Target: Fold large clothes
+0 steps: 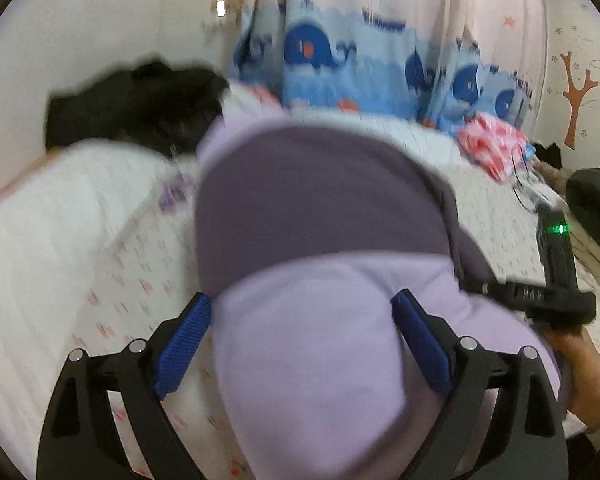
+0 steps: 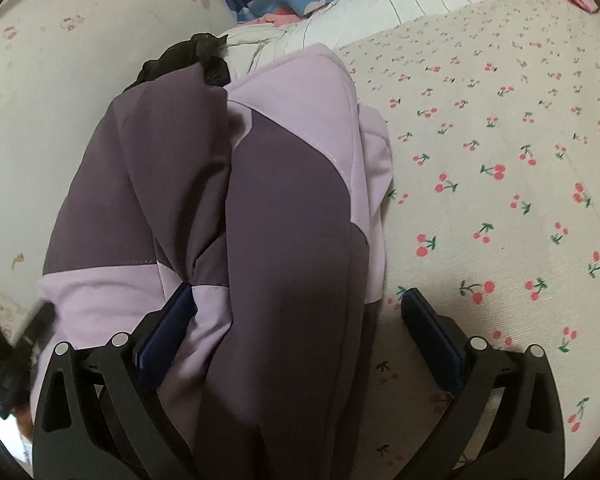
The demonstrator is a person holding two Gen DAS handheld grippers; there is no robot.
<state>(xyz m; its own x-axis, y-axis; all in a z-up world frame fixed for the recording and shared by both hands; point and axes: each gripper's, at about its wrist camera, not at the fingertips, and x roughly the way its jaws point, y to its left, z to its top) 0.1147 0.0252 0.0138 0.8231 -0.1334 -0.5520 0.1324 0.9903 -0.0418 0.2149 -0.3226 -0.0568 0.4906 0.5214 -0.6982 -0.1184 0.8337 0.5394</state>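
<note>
A padded jacket in lilac and dark purple (image 2: 284, 208) lies bundled on the cherry-print bed sheet (image 2: 500, 140). In the right wrist view it runs from between my fingers up toward the wall. My right gripper (image 2: 300, 320) is open: the left pad (image 2: 168, 332) is beside the cloth and the right pad (image 2: 432, 340) hangs over bare sheet. In the left wrist view, my left gripper (image 1: 302, 340) stands wide, with the jacket's lilac end (image 1: 312, 344) bulging between its blue pads (image 1: 184, 344). No squeeze shows.
A black garment (image 1: 136, 104) lies at the bed's far left near the wall. A whale-print curtain (image 1: 360, 52) hangs behind. Pink cloth (image 1: 496, 144), a dark bundle (image 1: 596, 208) and cables sit at the right. A hand (image 1: 588, 376) holds the other tool's black body (image 1: 556, 280).
</note>
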